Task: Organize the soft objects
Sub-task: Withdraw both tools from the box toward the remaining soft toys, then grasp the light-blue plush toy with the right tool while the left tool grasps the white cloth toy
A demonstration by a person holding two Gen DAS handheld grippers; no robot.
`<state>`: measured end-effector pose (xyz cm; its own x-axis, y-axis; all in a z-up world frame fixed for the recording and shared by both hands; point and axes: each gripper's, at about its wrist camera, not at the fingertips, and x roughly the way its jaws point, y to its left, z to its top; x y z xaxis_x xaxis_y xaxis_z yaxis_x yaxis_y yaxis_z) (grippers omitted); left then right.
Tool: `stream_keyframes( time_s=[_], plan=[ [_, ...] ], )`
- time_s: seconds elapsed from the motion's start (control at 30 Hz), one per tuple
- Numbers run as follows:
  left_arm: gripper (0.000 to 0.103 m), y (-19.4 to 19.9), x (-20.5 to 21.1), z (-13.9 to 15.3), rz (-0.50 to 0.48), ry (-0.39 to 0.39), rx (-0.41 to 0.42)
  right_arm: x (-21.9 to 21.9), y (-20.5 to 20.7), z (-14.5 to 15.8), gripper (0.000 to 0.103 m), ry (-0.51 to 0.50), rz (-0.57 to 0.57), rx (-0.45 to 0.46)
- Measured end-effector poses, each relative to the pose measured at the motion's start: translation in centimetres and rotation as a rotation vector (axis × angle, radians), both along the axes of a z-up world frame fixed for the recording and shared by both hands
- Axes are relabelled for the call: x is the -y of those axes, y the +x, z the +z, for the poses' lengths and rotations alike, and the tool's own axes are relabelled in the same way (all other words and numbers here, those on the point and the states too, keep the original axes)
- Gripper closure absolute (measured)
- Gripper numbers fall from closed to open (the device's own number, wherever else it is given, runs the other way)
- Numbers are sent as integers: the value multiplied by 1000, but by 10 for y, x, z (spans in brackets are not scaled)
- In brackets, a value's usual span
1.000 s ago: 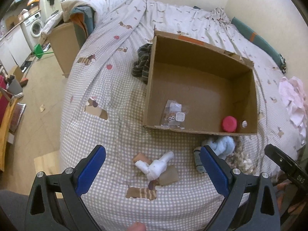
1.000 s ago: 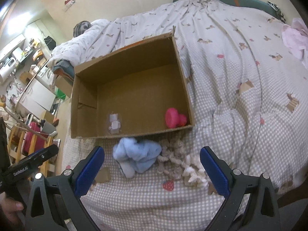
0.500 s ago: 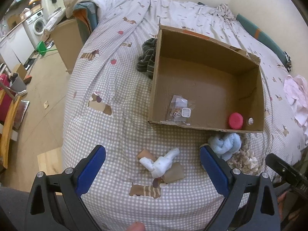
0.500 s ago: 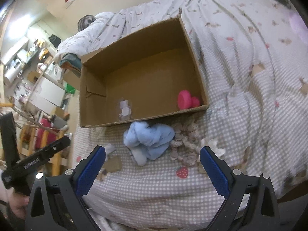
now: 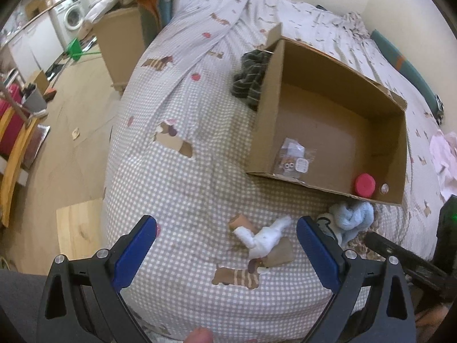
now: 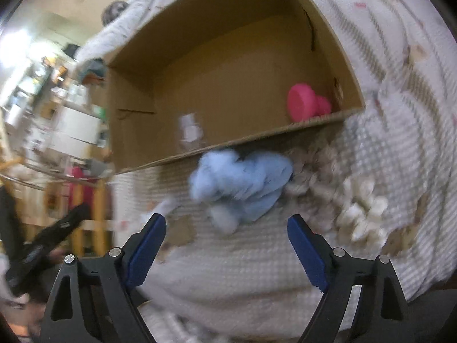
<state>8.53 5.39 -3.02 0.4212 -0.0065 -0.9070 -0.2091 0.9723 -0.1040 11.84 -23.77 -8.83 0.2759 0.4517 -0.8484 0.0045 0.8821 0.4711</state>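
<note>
1. The cardboard box [image 5: 337,120] sits open-topped on the checked bedcover [image 5: 182,200]; its near wall runs as a low edge across both views, and its left wall stands just beside a dark striped garment [image 5: 251,80] lying outside it
2. Inside the box, a pink round-topped object [image 6: 305,105] rests in the near right corner against the near wall, and a small clear packet [image 5: 294,160] lies close to the near wall further left – the rest of the floor is bare cardboard
3. The light blue soft toy [image 6: 242,183] lies on the cover just outside the box, touching or almost under its near edge; a heap of cream knotted fabric [image 6: 348,200] spreads beside it to the right
4. The right gripper [image 6: 225,243] has its blue jaws spread wide and closing; nothing is between the pads, and the blue toy lies just beyond the tips, apart from them
5. The left gripper [image 5: 225,245] is spread wide and empty – a white soft item [image 5: 265,237] lies on the cover just ahead, between the lines of its jaws but not touched
6. Open cover lies to the left of the white item, up to the bed's rounded edge; past it the wooden floor [image 5: 65,131] drops away
</note>
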Motion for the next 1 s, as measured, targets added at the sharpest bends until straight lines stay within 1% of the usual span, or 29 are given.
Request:
stream_keyframes(
  time_s=[0.1,0.17,0.23,0.3,0.33,0.4,0.5,0.53,0.57,0.6,0.67,0.7,0.77,0.8,0.87,0.93,1.0],
  plan=[
    [5,0,-4,-2,10,-3,-9,-24,10,0,9,-159,36,46],
    [5,-1,-4,-3,8,0,-14,-41,14,-1,6,-272,89,89],
    [5,-1,-4,-5,5,5,-17,-58,15,-5,6,-352,149,118],
    [5,0,-4,-6,6,12,-22,-70,16,-11,6,-364,199,118],
    [5,0,-3,-7,6,14,-26,-76,17,-15,6,-345,225,110],
    [5,1,-1,-9,1,9,-32,-89,16,-26,6,-275,301,77],
    [5,3,4,-10,-14,12,-34,-102,16,-34,7,-317,344,103],
    [5,3,6,-10,-19,16,-31,-104,16,-36,10,-323,342,106],
    [5,4,7,-10,-22,19,-30,-105,18,-38,22,-331,332,104],
    [5,5,7,-10,-23,22,-29,-104,22,-40,39,-340,317,97],
    [5,5,5,-11,-14,23,-30,-97,29,-45,57,-348,271,79],
    [5,6,4,-12,-10,22,-32,-92,32,-44,64,-317,252,68],
    [5,8,-2,-14,10,16,-40,-85,35,-40,73,-285,239,66],
    [5,9,-5,-15,23,11,-45,-83,34,-37,75,-278,242,72],
    [5,11,-12,-18,46,-16,-58,-79,30,-29,77,-243,239,75],
    [6,12,-18,-19,68,-49,-58,-70,24,-16,77,-166,225,80],
    [6,13,-20,-19,82,-61,-56,-59,15,-2,77,-85,212,97]
  ],
)
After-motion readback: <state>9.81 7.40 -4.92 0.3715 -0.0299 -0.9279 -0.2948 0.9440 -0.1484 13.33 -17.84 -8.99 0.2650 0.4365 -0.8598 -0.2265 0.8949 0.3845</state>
